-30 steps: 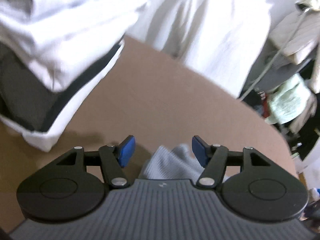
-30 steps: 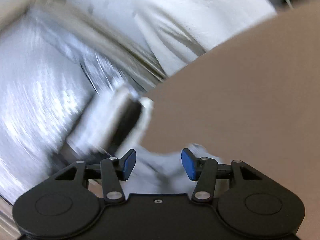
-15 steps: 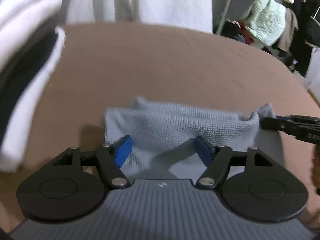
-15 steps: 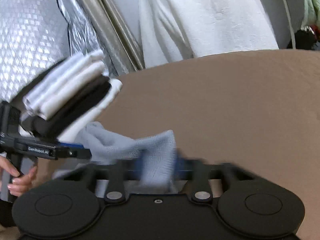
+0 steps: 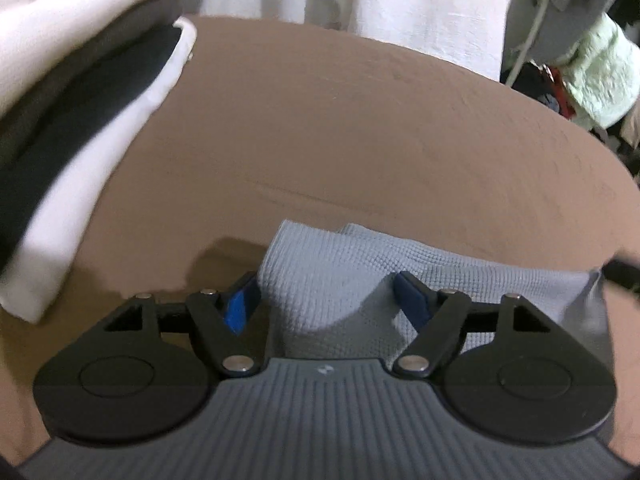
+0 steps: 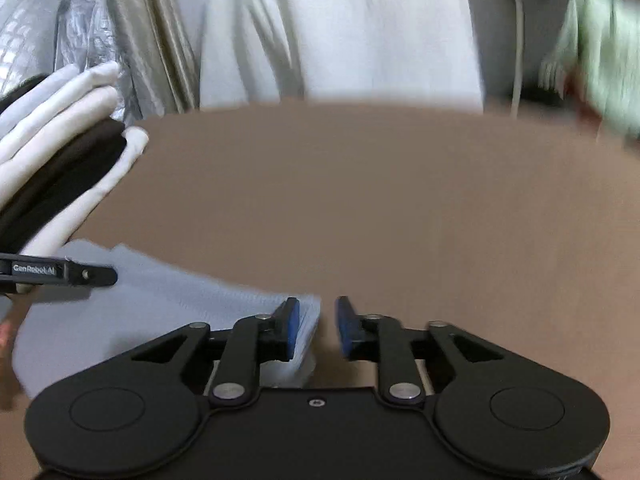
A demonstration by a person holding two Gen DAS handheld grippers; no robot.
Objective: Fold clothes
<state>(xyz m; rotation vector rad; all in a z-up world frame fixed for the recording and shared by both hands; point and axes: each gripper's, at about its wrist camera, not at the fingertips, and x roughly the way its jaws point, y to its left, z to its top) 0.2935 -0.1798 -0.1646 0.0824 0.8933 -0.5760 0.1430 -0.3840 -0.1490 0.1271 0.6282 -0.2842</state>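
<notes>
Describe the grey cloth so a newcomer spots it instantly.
On the brown table, look at the near edge, right of the stack of folded white and dark clothes. The grey cloth lies flat there alone, the only waffle-knit, blue-grey piece.

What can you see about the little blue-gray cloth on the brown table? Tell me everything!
The cloth is pale blue-gray with a bumpy waffle knit, soft looking. It lies folded and a bit rumpled on the brown table, close to the near edge, with a stack of white and black folded clothes beside it, not touching. The left tongs are opening with the cloth between the fingers. The right tongs are opening at its other end, one finger against its edge.
</notes>
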